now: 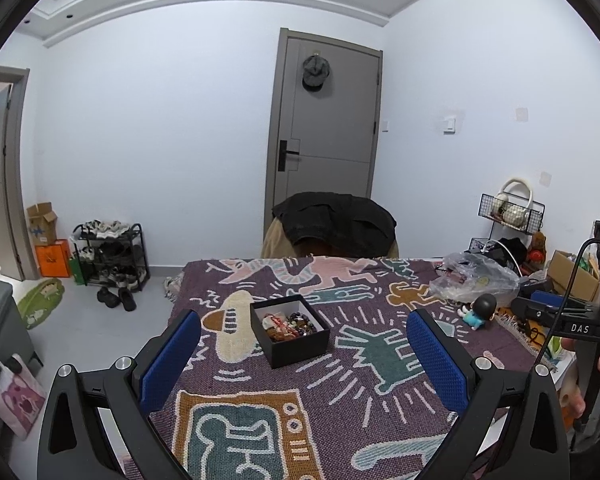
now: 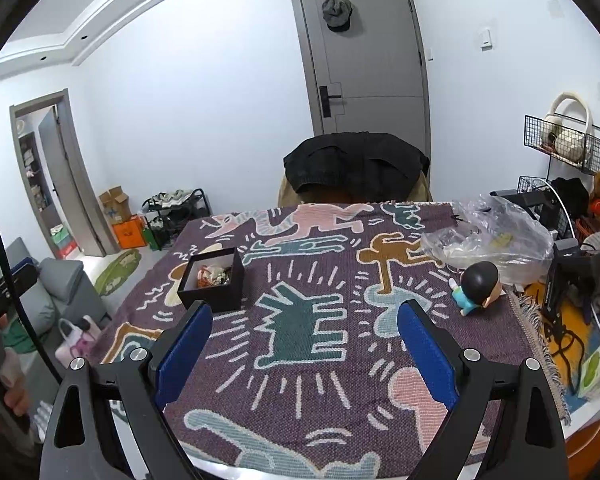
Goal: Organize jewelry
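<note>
A black open box (image 1: 290,330) with a white lining stands on the patterned cloth, filled with a jumble of beads and jewelry (image 1: 288,322). My left gripper (image 1: 304,322) hovers above the table's near edge, open, and the box shows between its blue pads (image 1: 168,360). In the right wrist view the same box (image 2: 212,278) sits left of centre, beyond the left pad. My right gripper (image 2: 305,312) is open too, with nothing between its fingers, over the cloth's near middle.
A purple patterned cloth (image 2: 308,380) covers the table. A crumpled clear plastic bag (image 2: 496,240) and a small black-haired figurine (image 2: 478,286) lie at the right. Clutter and cables crowd the right edge. A chair draped with a dark jacket (image 2: 356,170) stands behind the table.
</note>
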`<action>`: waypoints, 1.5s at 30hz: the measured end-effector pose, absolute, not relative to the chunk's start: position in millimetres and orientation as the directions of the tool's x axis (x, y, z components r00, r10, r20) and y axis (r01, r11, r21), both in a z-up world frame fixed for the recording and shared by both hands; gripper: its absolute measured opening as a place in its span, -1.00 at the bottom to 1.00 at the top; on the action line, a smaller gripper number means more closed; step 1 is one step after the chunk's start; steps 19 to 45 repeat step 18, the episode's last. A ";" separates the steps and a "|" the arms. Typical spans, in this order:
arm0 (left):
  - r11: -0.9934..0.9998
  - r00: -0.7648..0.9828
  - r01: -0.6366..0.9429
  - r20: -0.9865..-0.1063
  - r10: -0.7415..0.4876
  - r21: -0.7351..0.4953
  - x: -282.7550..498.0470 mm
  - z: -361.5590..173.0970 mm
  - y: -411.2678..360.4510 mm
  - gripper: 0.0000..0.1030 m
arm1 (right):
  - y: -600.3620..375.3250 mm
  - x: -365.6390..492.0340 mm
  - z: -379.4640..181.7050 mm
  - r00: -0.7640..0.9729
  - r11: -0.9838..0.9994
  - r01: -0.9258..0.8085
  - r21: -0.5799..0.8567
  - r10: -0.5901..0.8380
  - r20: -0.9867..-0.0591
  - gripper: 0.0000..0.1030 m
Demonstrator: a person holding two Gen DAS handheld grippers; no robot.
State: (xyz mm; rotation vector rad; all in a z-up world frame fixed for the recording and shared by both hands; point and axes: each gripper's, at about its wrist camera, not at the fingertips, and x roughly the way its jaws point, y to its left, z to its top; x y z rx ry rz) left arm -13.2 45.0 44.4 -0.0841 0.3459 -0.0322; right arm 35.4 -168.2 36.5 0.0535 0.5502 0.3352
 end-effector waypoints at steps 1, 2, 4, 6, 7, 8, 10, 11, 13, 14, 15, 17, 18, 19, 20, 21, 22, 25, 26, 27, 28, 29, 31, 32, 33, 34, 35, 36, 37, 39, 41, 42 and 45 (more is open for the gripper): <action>0.996 0.941 0.014 -0.336 -0.042 -0.086 -13.2 44.5 45.0 0.99 | -168.3 35.3 36.5 0.801 0.945 -0.297 0.138 0.325 -0.503 0.82; 0.997 0.942 0.008 -0.333 -0.035 -0.081 -13.6 44.7 44.7 0.99 | -168.3 35.1 36.6 0.803 0.946 -0.295 0.134 0.322 -0.502 0.82; 0.997 0.944 0.000 -0.328 -0.025 -0.074 -14.7 45.5 44.9 0.99 | -167.6 34.9 36.6 0.804 0.947 -0.295 0.130 0.320 -0.501 0.82; 0.997 0.946 0.003 -0.323 -0.027 -0.074 -15.8 46.4 45.0 0.99 | -166.7 35.0 36.0 0.803 0.946 -0.298 0.130 0.322 -0.502 0.82; 0.997 0.947 0.005 -0.319 -0.028 -0.075 -16.5 46.5 45.1 0.99 | -166.0 34.8 35.8 0.802 0.945 -0.299 0.129 0.322 -0.502 0.82; 0.997 0.948 0.005 -0.317 -0.029 -0.075 -18.0 45.9 44.6 0.99 | -165.8 35.1 35.4 0.802 0.946 -0.299 0.127 0.321 -0.503 0.82; 0.998 0.948 0.005 -0.317 -0.027 -0.069 -17.5 45.8 44.2 0.99 | -165.3 35.8 34.4 0.801 0.946 -0.298 0.126 0.320 -0.506 0.82; 0.998 0.947 0.002 -0.319 -0.022 -0.063 -16.6 45.2 44.2 0.99 | -165.1 36.1 34.3 0.801 0.946 -0.298 0.127 0.320 -0.507 0.82; 0.998 0.946 0.001 -0.323 -0.019 -0.057 -16.1 43.6 43.5 0.99 | -165.7 36.8 33.8 0.801 0.947 -0.296 0.127 0.318 -0.507 0.82; 0.998 0.946 0.005 -0.324 -0.022 -0.056 -15.4 43.0 42.8 0.99 | -165.1 36.1 34.0 0.801 0.947 -0.295 0.126 0.317 -0.507 0.82; 0.998 0.945 0.008 -0.326 -0.025 -0.055 -14.7 42.5 42.2 0.99 | -164.9 36.6 33.9 0.801 0.948 -0.294 0.125 0.315 -0.508 0.82; 0.999 0.945 0.012 -0.325 -0.029 -0.053 -14.8 41.5 41.6 0.99 | -165.3 37.7 32.9 0.801 0.948 -0.292 0.126 0.314 -0.510 0.82; 0.999 0.945 0.014 -0.324 -0.030 -0.052 -15.0 41.2 40.9 0.99 | -165.4 38.6 31.6 0.800 0.948 -0.291 0.127 0.314 -0.512 0.82; 0.999 0.945 0.014 -0.324 -0.030 -0.052 -15.0 41.2 40.9 0.99 | -165.4 38.6 31.6 0.800 0.948 -0.291 0.127 0.314 -0.512 0.82; 0.999 0.945 0.014 -0.324 -0.030 -0.052 -15.0 41.2 40.9 0.99 | -165.4 38.6 31.6 0.800 0.948 -0.291 0.127 0.314 -0.512 0.82; 0.999 0.945 0.014 -0.324 -0.030 -0.052 -15.0 41.2 40.9 0.99 | -165.4 38.6 31.6 0.800 0.948 -0.291 0.127 0.314 -0.512 0.82; 0.999 0.945 0.014 -0.324 -0.030 -0.052 -15.0 41.2 40.9 0.99 | -165.4 38.6 31.6 0.800 0.948 -0.291 0.127 0.314 -0.512 0.82; 0.999 0.945 0.014 -0.324 -0.030 -0.052 -15.0 41.2 40.9 0.99 | -165.4 38.6 31.6 0.800 0.948 -0.291 0.127 0.314 -0.512 0.82; 0.999 0.945 0.014 -0.324 -0.030 -0.052 -15.0 41.2 40.9 0.99 | -165.4 38.6 31.6 0.800 0.948 -0.291 0.127 0.314 -0.512 0.82; 0.999 0.945 0.014 -0.324 -0.030 -0.052 -15.0 41.2 40.9 0.99 | -165.4 38.6 31.6 0.800 0.948 -0.291 0.127 0.314 -0.512 0.82; 0.999 0.945 0.014 -0.324 -0.030 -0.052 -15.0 41.2 40.9 0.99 | -165.4 38.6 31.6 0.800 0.948 -0.291 0.127 0.314 -0.512 0.82; 0.999 0.945 0.014 -0.324 -0.030 -0.052 -15.0 41.2 40.9 0.99 | -165.4 38.6 31.6 0.800 0.948 -0.291 0.127 0.314 -0.512 0.82; 0.999 0.945 0.014 -0.324 -0.030 -0.052 -15.0 41.2 40.9 0.99 | -165.4 38.6 31.6 0.800 0.948 -0.291 0.127 0.314 -0.512 0.82; 0.999 0.945 0.014 -0.324 -0.030 -0.052 -15.0 41.2 40.9 0.99 | -165.4 38.6 31.6 0.800 0.948 -0.291 0.127 0.314 -0.512 0.82; 0.999 0.945 0.014 -0.324 -0.030 -0.052 -15.0 41.2 40.9 0.99 | -165.4 38.6 31.6 0.800 0.948 -0.291 0.127 0.314 -0.512 0.82; 0.999 0.945 0.014 -0.324 -0.030 -0.052 -15.0 41.2 40.9 0.99 | -165.4 38.6 31.6 0.800 0.948 -0.291 0.127 0.314 -0.512 0.82; 0.999 0.945 0.014 -0.324 -0.030 -0.052 -15.0 41.2 40.9 0.99 | -165.4 38.6 31.6 0.800 0.948 -0.291 0.127 0.314 -0.512 0.82; 0.999 0.945 0.014 -0.324 -0.030 -0.052 -15.0 41.2 40.9 0.99 | -165.4 38.6 31.6 0.800 0.948 -0.291 0.127 0.314 -0.512 0.82; 0.999 0.945 0.014 -0.324 -0.030 -0.052 -15.0 41.2 40.9 0.99 | -165.4 38.6 31.6 0.800 0.948 -0.291 0.127 0.314 -0.512 0.82; 0.999 0.945 0.014 -0.324 -0.030 -0.052 -15.0 41.2 40.9 0.99 | -165.4 38.6 31.6 0.800 0.948 -0.291 0.127 0.314 -0.512 0.82; 0.999 0.945 0.014 -0.324 -0.030 -0.052 -15.0 41.2 40.9 0.99 | -165.4 38.6 31.6 0.800 0.948 -0.291 0.127 0.314 -0.512 0.82; 0.999 0.945 0.014 -0.324 -0.030 -0.052 -15.0 41.2 40.9 0.99 | -165.4 38.6 31.6 0.800 0.948 -0.291 0.127 0.314 -0.512 0.82; 0.999 0.945 0.014 -0.324 -0.030 -0.052 -15.0 41.2 40.9 0.99 | -165.4 38.6 31.6 0.800 0.948 -0.291 0.127 0.314 -0.512 0.82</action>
